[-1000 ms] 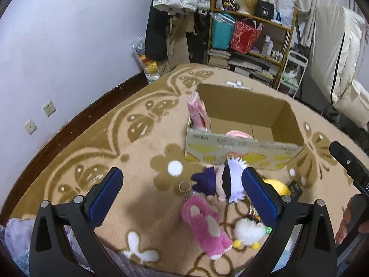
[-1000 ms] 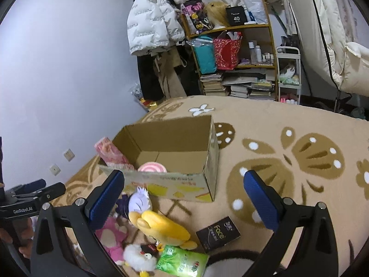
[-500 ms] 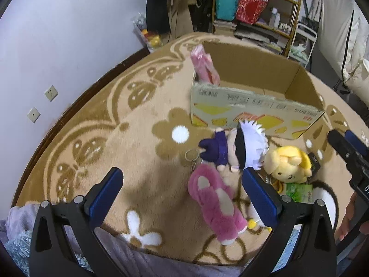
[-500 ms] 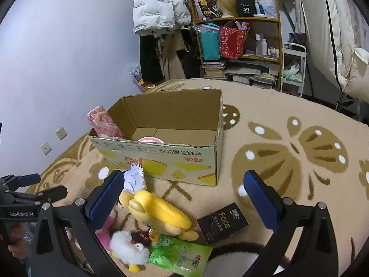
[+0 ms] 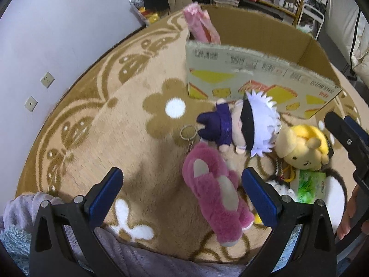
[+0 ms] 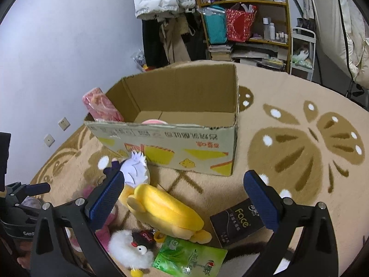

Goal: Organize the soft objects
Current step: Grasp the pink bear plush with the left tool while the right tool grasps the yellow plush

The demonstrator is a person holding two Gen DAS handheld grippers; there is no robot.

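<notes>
Left gripper (image 5: pixel 180 181) has dropped closer over the pink plush (image 5: pixel 215 198), jaws wide and empty; right gripper (image 6: pixel 182 190) wide too, pickup looks imminent.

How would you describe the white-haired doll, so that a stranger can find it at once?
Start at the cardboard box on the carpet. On the floor just in front of its printed wall lies a group of toys, and the doll is the one nearest the box, between the pink plush and the yellow plush. Only it has spiky white hair, a black blindfold and dark purple clothes.
</notes>
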